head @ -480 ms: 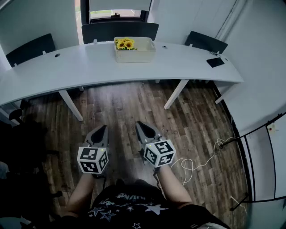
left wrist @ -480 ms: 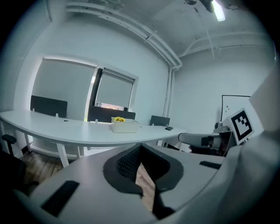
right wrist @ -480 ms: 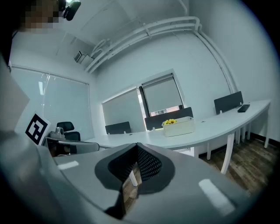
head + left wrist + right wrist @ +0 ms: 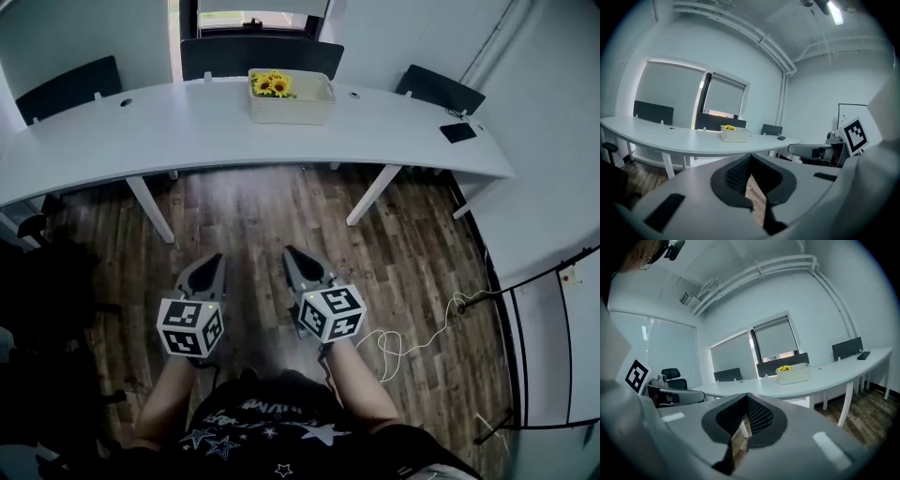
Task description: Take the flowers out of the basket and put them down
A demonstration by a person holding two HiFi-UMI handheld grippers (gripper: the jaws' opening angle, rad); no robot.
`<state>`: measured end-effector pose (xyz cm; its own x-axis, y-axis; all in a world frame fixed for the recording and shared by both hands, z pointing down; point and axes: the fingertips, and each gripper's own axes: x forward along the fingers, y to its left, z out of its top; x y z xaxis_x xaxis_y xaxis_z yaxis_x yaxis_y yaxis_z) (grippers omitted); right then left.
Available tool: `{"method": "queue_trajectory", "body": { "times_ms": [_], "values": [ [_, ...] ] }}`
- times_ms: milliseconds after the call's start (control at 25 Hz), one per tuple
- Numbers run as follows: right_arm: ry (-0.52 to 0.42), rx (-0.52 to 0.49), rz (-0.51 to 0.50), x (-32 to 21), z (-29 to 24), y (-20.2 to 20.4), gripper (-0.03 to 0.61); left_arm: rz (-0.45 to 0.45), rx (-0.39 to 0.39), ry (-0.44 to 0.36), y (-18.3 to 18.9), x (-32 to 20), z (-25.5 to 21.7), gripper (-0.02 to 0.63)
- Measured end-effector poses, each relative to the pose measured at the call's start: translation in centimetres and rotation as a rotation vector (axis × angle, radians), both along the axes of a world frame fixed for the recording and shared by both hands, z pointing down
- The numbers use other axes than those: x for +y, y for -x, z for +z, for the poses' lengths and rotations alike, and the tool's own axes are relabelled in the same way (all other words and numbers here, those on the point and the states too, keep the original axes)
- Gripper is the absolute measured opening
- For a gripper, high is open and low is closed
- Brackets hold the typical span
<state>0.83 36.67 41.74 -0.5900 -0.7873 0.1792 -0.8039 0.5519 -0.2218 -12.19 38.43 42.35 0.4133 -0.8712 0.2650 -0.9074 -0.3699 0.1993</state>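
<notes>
- The long white desk [image 4: 187, 127] sits a touch differently in the head view than half a second ago; nothing on it has moved.
- The basket [image 4: 291, 109] stands at the desk's far edge, near its middle.
- The left gripper [image 4: 216, 258] and right gripper [image 4: 289, 251], both with jaws pressed together and holding nothing, have lifted slightly, yet hang over the floor, well short of the desk's near edge.
- The flowers [image 4: 270, 85] lie in the basket's left end, so the approach is probably only starting.

Flowers [image 4: 269, 84] in basket [image 4: 291, 107], on desk [image 4: 187, 127].
</notes>
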Motion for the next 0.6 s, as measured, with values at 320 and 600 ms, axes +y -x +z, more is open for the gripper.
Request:
{"method": "queue_trajectory", "body": {
  "times_ms": [320,600],
  "values": [
    [-0.029,0.024,0.095,0.3,0.4,-0.5,0.003,0.014,-0.002,-0.030,1.1,0.9,0.0,0.009],
    [0.002,0.004,0.091,1.9,2.1,-1.7,0.002,0.047,0.037,-0.042,0.6,1.0,0.8,0.009]
  ]
}}
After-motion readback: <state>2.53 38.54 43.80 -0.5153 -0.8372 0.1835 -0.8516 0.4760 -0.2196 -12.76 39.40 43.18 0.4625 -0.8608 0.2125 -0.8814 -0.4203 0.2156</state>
